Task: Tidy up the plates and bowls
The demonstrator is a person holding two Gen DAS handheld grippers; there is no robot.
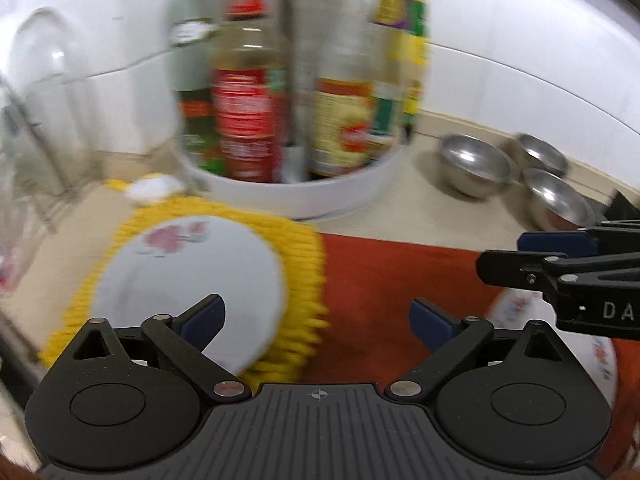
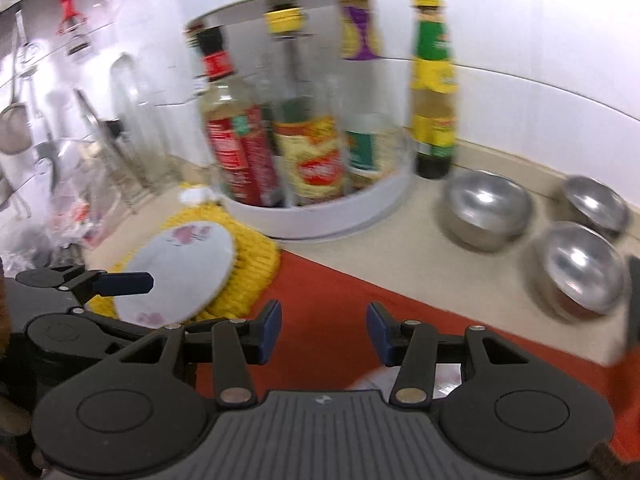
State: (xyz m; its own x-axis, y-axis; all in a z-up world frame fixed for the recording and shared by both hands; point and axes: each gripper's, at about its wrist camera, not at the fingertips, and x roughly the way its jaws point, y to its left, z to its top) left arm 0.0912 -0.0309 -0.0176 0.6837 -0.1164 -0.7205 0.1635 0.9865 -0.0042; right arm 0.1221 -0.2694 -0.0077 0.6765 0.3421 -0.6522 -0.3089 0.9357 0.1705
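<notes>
A white plate with a pink flower print [image 1: 188, 280] is seen lying on a yellow knitted mat [image 1: 298, 276], just ahead of the left gripper [image 1: 316, 320] and a little to its left. The jaws of that gripper are spread wide, and nothing is held between the blue pads [image 1: 204, 320]. In the right wrist view the same plate [image 2: 180, 268] is found ahead and to the left of the right gripper [image 2: 324, 330], whose jaws are parted with only red cloth [image 2: 320, 292] visible in the gap; nothing is gripped.

A second flowered plate [image 1: 516, 308] is partly seen on the red cloth, to the right of the left gripper and under the right gripper's fingers [image 1: 520, 268], which reach in from the right edge.

Three steel bowls [image 2: 486, 208] are set on the beige counter [image 2: 400, 248], ahead and to the right of the right gripper, near one another.

Straight ahead of both grippers, beyond the mat, a round white rack [image 2: 320, 216] filled with sauce bottles [image 2: 240, 148] is placed. One bottle with a yellow cap [image 2: 434, 92] is stood just beside the rack, on its right. Clear glassware [image 1: 44, 92] is blurred at far left.
</notes>
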